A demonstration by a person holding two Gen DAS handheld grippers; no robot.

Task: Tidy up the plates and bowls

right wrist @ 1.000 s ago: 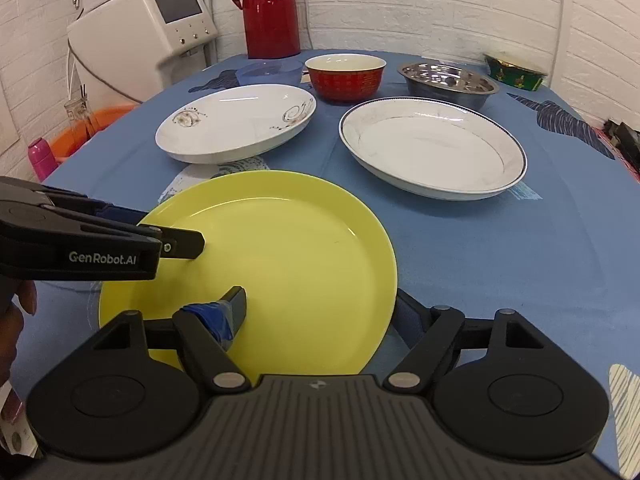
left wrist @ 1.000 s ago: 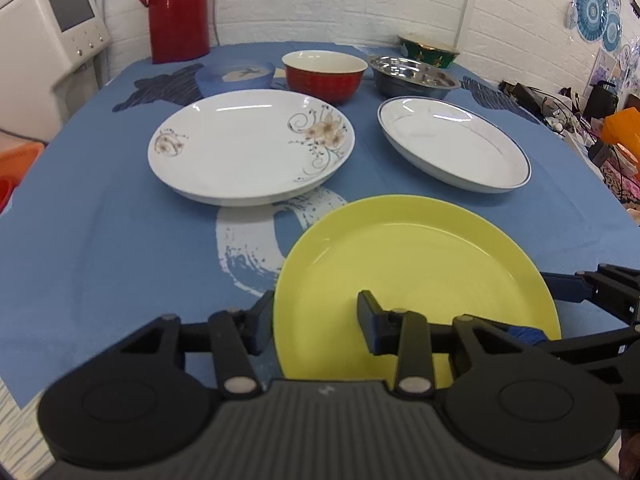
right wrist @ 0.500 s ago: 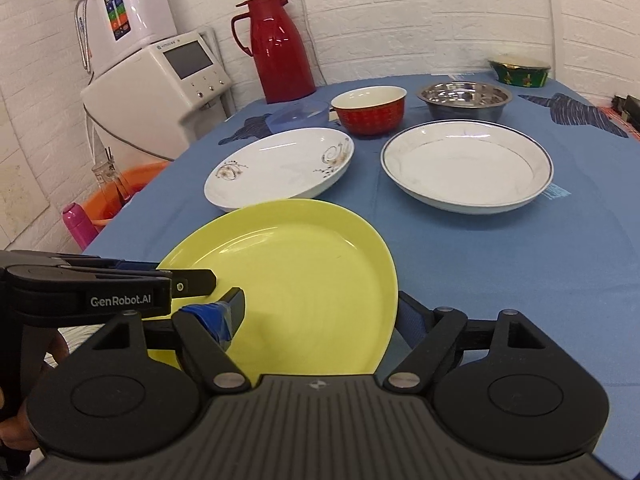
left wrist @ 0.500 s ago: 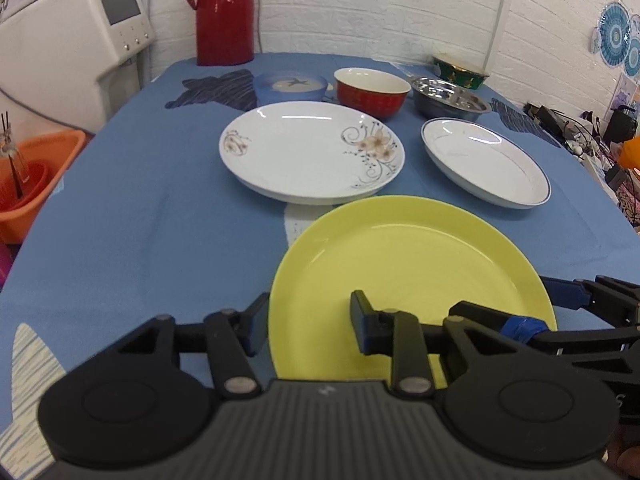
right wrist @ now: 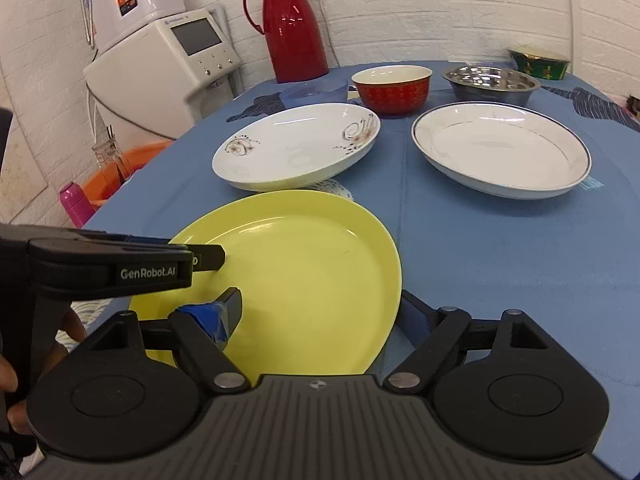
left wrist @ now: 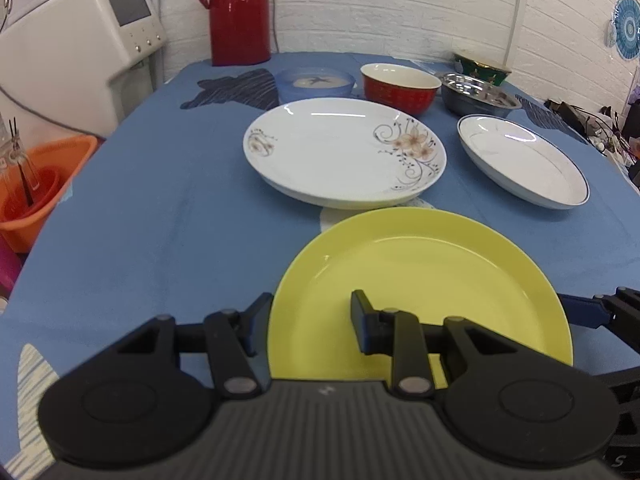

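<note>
A yellow plate [left wrist: 424,280] [right wrist: 304,276] is held above the blue table by both grippers. My left gripper [left wrist: 310,314] is shut on its near-left rim, one finger under and one over. My right gripper [right wrist: 320,312] is shut on its near-right rim the same way. Beyond it a white flowered plate [left wrist: 344,152] [right wrist: 296,146] and a white blue-rimmed plate [left wrist: 524,160] [right wrist: 500,148] lie on the table. Behind them stand a red bowl [left wrist: 400,86] [right wrist: 392,86], a steel bowl [left wrist: 478,98] [right wrist: 492,82], a blue glass bowl [left wrist: 316,84] [right wrist: 314,92] and a green bowl [left wrist: 482,66] [right wrist: 540,62].
A red thermos [left wrist: 238,12] [right wrist: 294,24] stands at the table's far edge. A white appliance [left wrist: 80,52] [right wrist: 160,72] and an orange basin [left wrist: 36,184] [right wrist: 120,168] stand off the table's left side. Cables and clutter [left wrist: 592,128] lie at the far right.
Both grippers have lifted the yellow plate and carried it up and back towards me; the views now sit higher and show more of the wall and appliance.
</note>
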